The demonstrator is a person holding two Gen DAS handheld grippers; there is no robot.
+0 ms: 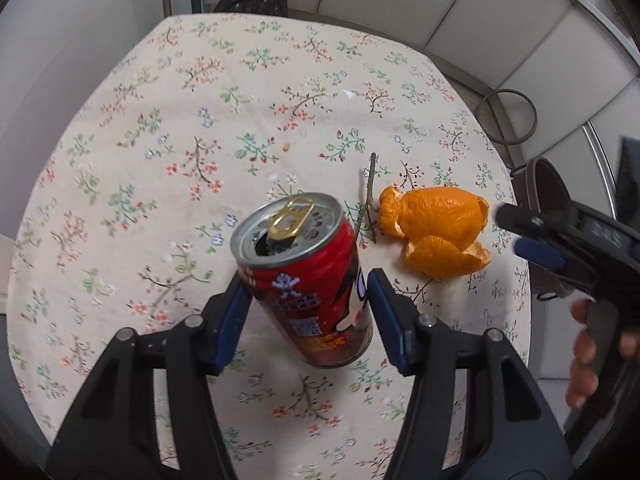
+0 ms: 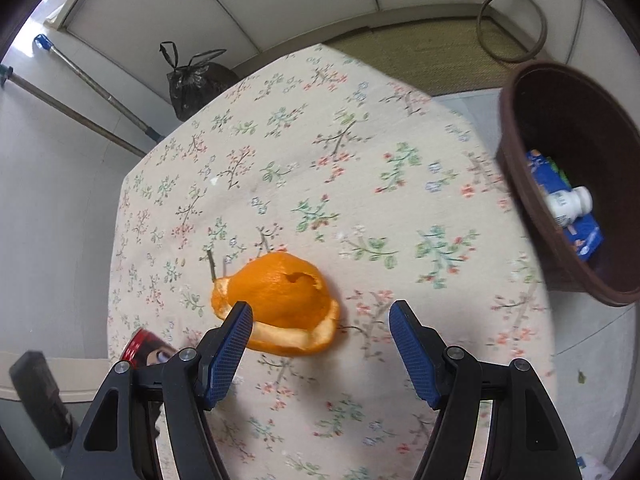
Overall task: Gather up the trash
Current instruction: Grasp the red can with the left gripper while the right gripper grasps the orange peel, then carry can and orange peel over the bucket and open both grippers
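A red drink can [image 1: 308, 280] with its pull-tab top opened sits tilted between the blue pads of my left gripper [image 1: 307, 280], which is shut on its sides. An orange peel [image 1: 436, 224] lies on the floral tablecloth [image 1: 200, 120] to the right of the can, with a thin twig [image 1: 370, 188] beside it. My right gripper [image 2: 320, 307] hovers open over the cloth, its left finger overlapping the near edge of the orange peel [image 2: 280, 292]. The left wrist view shows that right gripper [image 1: 514, 230] just right of the peel, in a person's hand [image 1: 588, 352]. The can's edge [image 2: 140, 346] peeks in at lower left.
A brown bin [image 2: 520, 168] stands off the table's right edge, holding a white bottle [image 2: 568, 204] and a blue carton [image 2: 584, 236]. A tied black trash bag [image 2: 196, 84] and two long handles [image 2: 96, 92] lean at the far wall. A ring [image 2: 512, 26] lies on the floor.
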